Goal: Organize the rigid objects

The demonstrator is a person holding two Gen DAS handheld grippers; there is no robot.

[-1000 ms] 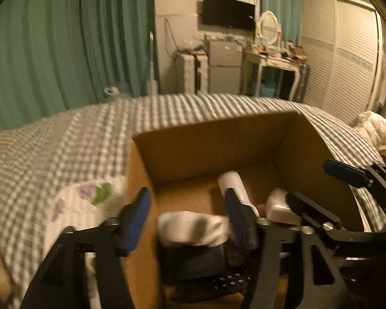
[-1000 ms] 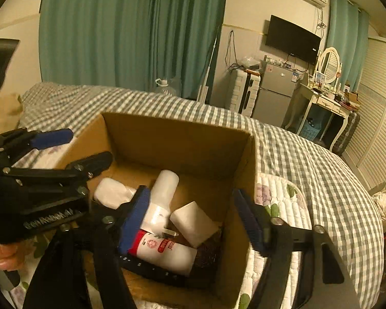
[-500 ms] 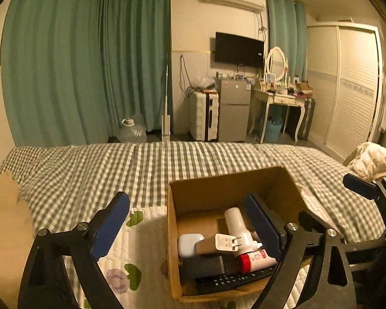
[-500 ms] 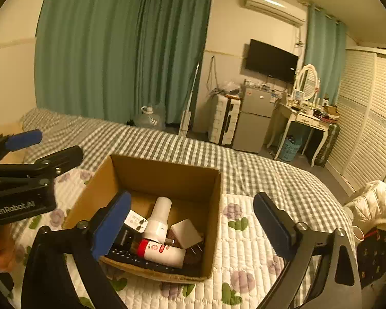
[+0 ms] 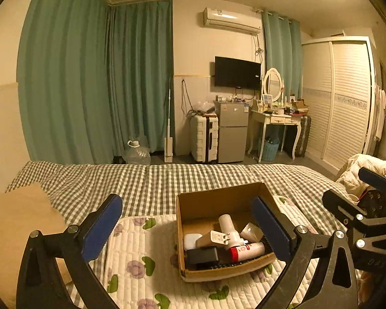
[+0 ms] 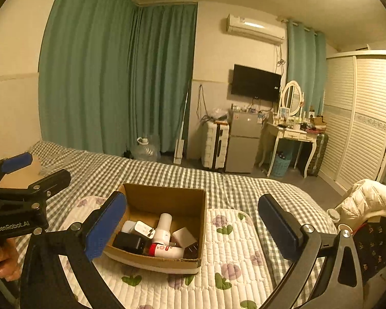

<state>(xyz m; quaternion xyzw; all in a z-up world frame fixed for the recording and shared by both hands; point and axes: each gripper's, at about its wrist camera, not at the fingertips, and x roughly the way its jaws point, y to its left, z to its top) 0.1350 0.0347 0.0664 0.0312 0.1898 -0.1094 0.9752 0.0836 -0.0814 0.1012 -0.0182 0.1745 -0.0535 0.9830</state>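
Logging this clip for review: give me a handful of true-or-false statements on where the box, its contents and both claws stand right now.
1. The cardboard box sits on the floral quilted mat. True.
2. The left claw is clamped on the white bottle. False: it is open and holds nothing; the white bottle lies in the box.
3. The right claw is open and empty. True.
4. The red-capped tube lies on the mat beside the box. False: it lies inside the box, near its front wall.
5. The box is closed with its flaps folded over. False: its top is open and the contents show.
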